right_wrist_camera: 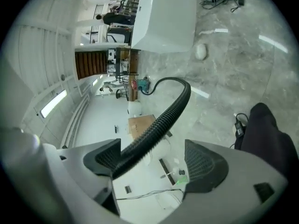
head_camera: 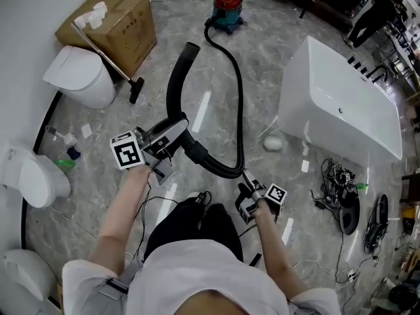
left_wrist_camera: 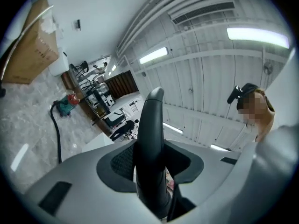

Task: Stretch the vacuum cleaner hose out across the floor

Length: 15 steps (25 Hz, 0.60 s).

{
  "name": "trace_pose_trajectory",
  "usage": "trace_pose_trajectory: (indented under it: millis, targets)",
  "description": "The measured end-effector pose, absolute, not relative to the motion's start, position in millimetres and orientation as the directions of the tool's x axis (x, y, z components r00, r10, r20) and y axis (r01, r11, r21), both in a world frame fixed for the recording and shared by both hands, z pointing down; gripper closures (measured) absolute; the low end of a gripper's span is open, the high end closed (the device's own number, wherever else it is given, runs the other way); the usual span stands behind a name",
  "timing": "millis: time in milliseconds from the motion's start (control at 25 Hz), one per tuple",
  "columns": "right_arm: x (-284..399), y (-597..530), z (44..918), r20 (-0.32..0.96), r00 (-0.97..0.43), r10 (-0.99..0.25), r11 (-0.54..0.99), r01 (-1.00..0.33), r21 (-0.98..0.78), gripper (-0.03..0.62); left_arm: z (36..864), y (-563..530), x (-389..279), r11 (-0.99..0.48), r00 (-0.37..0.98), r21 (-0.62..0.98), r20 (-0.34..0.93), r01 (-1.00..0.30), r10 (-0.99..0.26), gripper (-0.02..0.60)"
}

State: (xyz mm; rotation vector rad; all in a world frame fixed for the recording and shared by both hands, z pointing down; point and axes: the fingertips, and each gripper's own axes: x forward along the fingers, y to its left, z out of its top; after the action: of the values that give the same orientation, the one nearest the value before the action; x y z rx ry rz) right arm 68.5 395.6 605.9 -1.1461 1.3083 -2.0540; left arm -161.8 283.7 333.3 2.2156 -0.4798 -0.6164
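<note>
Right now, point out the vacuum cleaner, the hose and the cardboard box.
vacuum cleaner [head_camera: 228,5]: head view, red top.
hose [head_camera: 240,117]: head view, ribbed middle stretch.
cardboard box [head_camera: 121,25]: head view, top face.

Left gripper [head_camera: 178,134] higher, fingers [left_wrist_camera: 70,183] clamped; right gripper [head_camera: 249,188] lower, fingers [right_wrist_camera: 208,161] wide apart.

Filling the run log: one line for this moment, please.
left gripper: shut on hose wand | right gripper: open, ribbed hose between jaws
</note>
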Motion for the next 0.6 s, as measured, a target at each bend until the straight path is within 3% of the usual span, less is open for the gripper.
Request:
trace_pose_trajectory:
  millis: [160,320,480,600]
  targets:
    - [81,413,597,0.400,-0.607,-0.687,-0.393,-0.153,-0.907,0.191,337,296,-139,-0.683,0.859,0.692,-0.180,-0.236,-0.479,0.416]
    - [86,419,570,0.367,-0.661,-0.654,-0.228,-0.290,-0.930,0.192,355,328,-112,-0.659,0.881,0.707,-0.108,-0.258,-0.461,0.416]
    - [99,431,532,0.403,-0.695,-0.595,0.106,-0.565,-0.818,0.195,389,368,-66,-0.676,0.892,0.638,0.040,-0.370,-0.450,0.416]
    - [103,444,507,0.404,-0.720,-0.565,0.334,-0.647,-0.685,0.207,414,394,-37,-0.680,0.885,0.592,0.136,-0.433,-0.444,0.416]
